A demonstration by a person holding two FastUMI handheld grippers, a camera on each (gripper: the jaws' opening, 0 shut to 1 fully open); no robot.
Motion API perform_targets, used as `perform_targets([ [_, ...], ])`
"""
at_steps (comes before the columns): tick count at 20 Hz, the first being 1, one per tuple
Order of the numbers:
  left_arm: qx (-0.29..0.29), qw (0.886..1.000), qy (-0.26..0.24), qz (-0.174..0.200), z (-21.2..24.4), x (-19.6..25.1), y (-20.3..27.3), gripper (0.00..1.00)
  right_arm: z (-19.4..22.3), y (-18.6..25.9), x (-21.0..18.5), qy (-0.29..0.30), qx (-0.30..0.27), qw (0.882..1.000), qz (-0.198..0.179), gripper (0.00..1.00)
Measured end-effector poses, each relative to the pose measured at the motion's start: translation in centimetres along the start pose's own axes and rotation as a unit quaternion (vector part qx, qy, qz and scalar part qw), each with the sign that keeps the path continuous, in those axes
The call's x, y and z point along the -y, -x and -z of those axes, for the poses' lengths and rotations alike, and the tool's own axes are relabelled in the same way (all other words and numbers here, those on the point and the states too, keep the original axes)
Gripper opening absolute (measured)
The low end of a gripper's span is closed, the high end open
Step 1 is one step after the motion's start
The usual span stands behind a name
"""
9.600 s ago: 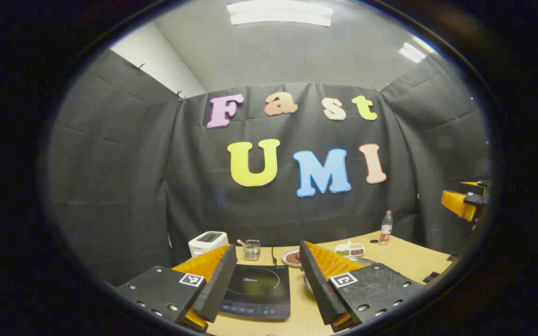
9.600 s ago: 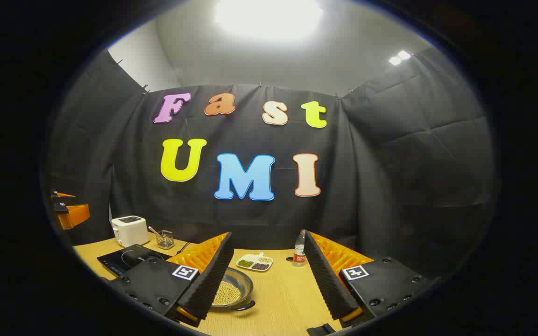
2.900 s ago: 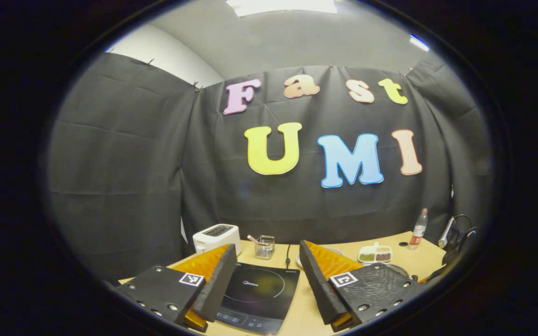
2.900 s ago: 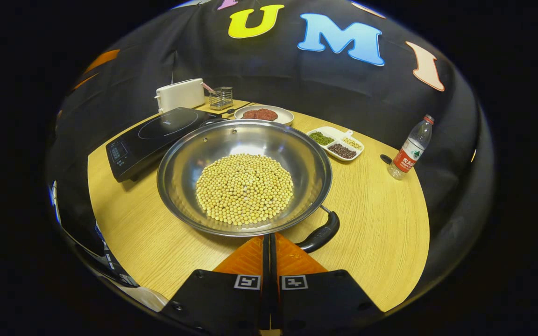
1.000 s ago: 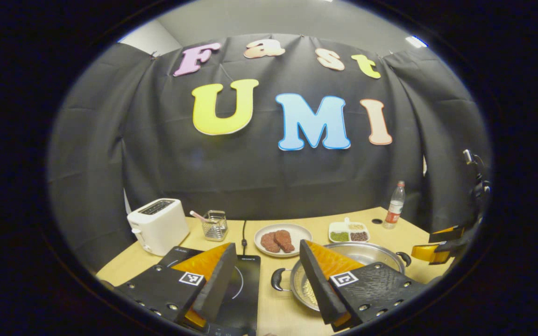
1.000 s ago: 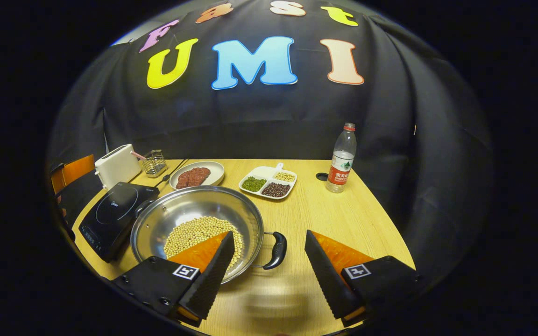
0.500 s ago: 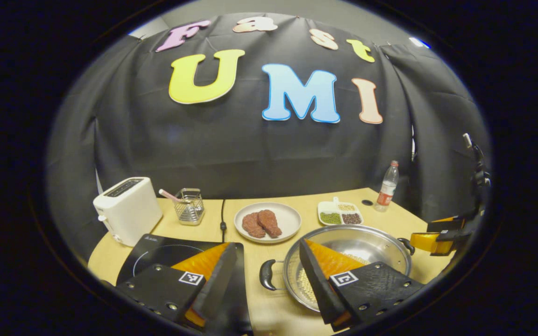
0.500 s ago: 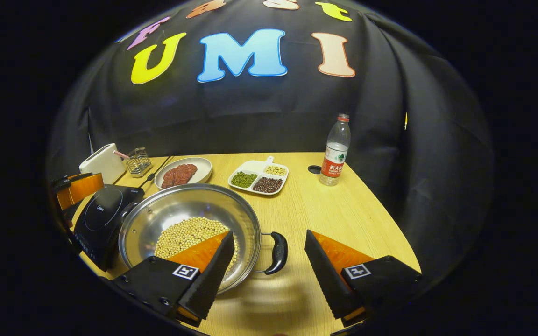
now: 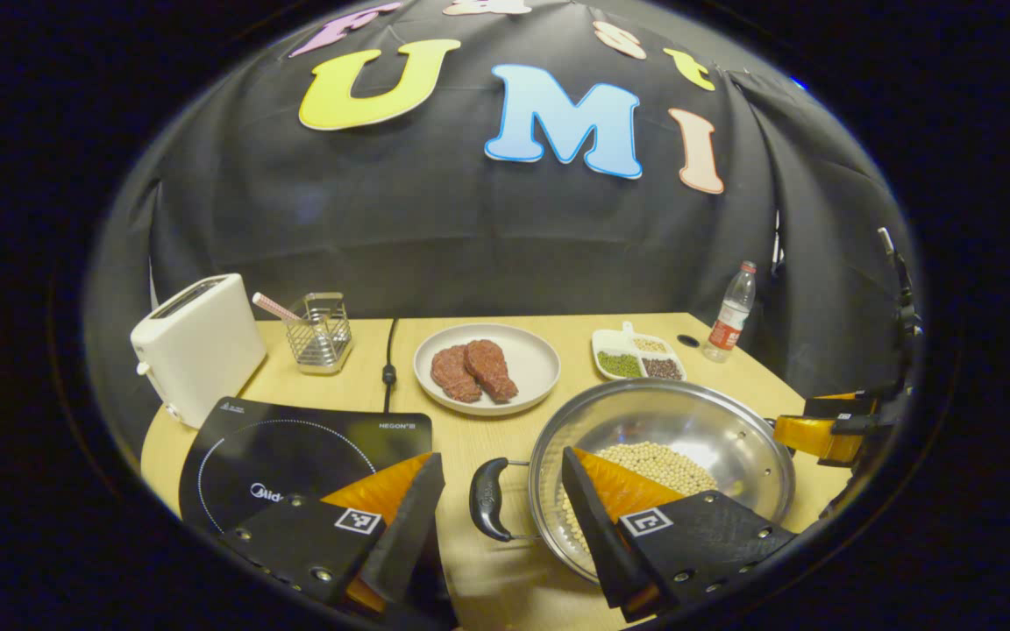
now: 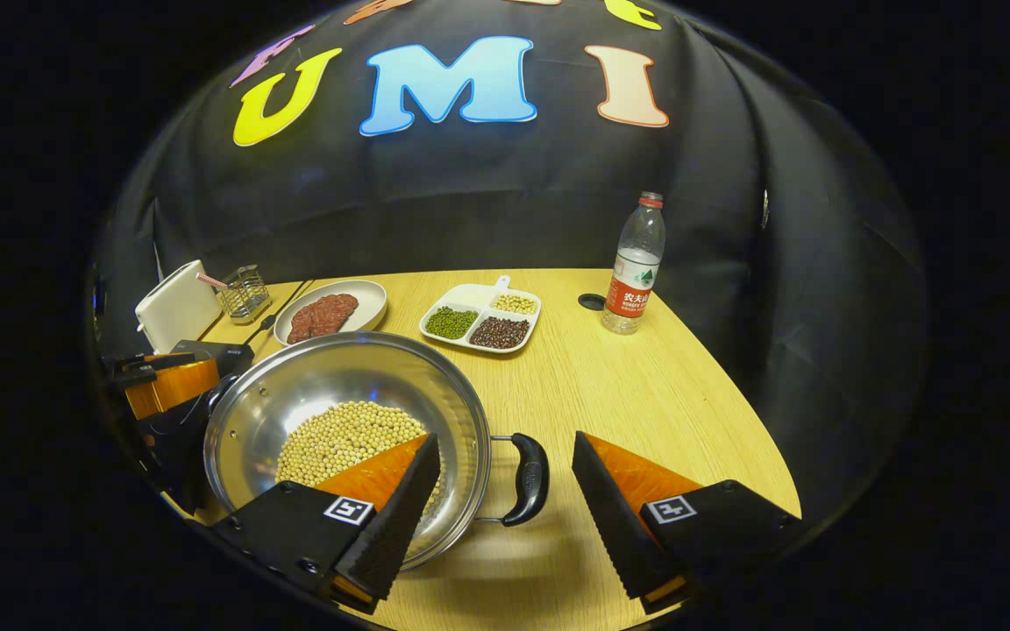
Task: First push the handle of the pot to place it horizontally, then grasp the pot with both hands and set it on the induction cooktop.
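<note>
Both grippers are spread – the left gripper (image 9: 496, 526) straddles one pot (image 9: 698, 434) handle, the right gripper (image 10: 505, 517) the other; fingers hide some beans (image 10: 338, 443).

- My left gripper (image 9: 496, 526): two wedge-shaped fingers with ribbed inner faces, on flat black plates studded with round screws.
- My right gripper (image 10: 505, 517): the same wedges.
- A square black-and-white marker on each plate, toward 12 o'clock.

Pot (image 9: 698, 434) sits right of cooktop (image 9: 295, 451); plate (image 9: 536, 364) behind them, perhaps nearer the pot.
</note>
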State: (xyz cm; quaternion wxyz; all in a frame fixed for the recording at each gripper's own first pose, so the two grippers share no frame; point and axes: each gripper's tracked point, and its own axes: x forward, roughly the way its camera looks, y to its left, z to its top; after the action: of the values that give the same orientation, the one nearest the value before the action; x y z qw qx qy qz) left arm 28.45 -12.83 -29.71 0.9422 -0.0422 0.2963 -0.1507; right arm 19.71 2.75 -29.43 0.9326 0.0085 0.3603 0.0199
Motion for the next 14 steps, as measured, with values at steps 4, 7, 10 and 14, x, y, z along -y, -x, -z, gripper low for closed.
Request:
perform_targets([
  [4, -0.022, 1.000, -0.002, 0.002, 1.4, 0.0, -1.0, 0.83, 0.5, -0.8, -0.1, 0.005, -0.007, 1.000, 0.005, 0.97],
  [7, -0.047, 0.999, 0.002, 0.009, 3.0, 0.3, -1.8, 0.83, 0.9, -1.3, 0.0, 0.008, -0.015, 1.000, 0.009, 0.97],
  [10, -0.064, 0.998, 0.001, 0.008, 4.1, 0.2, -2.4, 0.83, 1.3, -1.8, -0.1, 0.012, -0.023, 1.000, 0.011, 0.97],
  [14, -0.073, 0.997, -0.007, 0.009, 4.4, 0.5, -2.9, 0.80, 1.9, -2.4, 0.0, 0.015, -0.036, 0.999, 0.014, 0.98],
])
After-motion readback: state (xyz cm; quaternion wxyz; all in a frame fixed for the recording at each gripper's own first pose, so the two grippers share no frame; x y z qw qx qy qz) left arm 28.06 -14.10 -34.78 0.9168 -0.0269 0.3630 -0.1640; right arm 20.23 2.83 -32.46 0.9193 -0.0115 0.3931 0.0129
